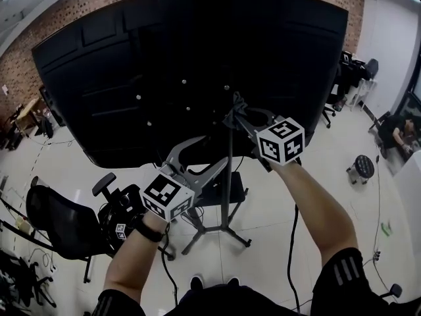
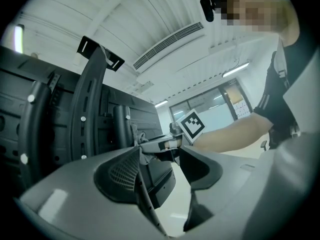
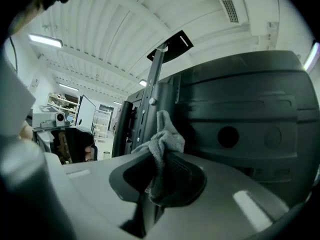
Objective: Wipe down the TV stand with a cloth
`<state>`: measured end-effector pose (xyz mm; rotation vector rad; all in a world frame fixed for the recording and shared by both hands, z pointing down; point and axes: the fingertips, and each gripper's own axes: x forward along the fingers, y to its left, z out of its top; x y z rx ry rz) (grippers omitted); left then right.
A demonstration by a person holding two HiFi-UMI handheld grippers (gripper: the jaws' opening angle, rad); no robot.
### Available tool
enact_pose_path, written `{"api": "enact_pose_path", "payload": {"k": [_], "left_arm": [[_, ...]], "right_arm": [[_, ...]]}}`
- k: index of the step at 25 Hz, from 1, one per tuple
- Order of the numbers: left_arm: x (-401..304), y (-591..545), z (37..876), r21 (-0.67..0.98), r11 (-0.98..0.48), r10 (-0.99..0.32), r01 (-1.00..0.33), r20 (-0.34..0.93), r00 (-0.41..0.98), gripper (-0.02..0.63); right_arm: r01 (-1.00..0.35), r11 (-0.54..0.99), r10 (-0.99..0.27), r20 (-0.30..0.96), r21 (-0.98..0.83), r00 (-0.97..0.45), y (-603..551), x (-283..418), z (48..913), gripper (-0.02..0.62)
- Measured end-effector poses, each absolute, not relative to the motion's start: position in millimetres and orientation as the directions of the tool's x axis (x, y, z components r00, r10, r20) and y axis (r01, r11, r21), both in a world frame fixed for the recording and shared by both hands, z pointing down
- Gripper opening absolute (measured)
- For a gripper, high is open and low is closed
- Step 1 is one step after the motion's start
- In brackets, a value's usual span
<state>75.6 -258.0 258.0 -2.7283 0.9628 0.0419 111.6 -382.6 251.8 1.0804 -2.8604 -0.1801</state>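
Cloth point(image 3: 164, 143) sits clamped in our R gripper point(image 3: 159, 170) by the TV stand point(image 3: 151, 108) post; our L gripper point(image 2: 161, 156) gapes, nothing btw jaws.

The head view leaves the cloth point(image 3: 164, 136) indistinguishable.

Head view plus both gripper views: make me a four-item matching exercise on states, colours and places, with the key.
Things:
1. left gripper
2. right gripper
3. cloth
4. office chair

Descriptions:
A. grey, bunched up
B. black, at the head view's lower left
C. jaws apart, nothing between them
D. jaws clamped on fabric

Pairs: 1-C, 2-D, 3-A, 4-B.
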Motion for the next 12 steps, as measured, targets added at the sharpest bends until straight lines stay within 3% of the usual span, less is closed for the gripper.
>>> {"api": "enact_pose_path", "payload": {"k": [12], "left_arm": [[68,-268,306,-0.167,-0.762,-0.626,-0.625,-0.054,0.778,0.273]], "right_arm": [[-0.66,0.745,-0.667,0.103,0.099,-0.738,-378,103,318,0.041]]}}
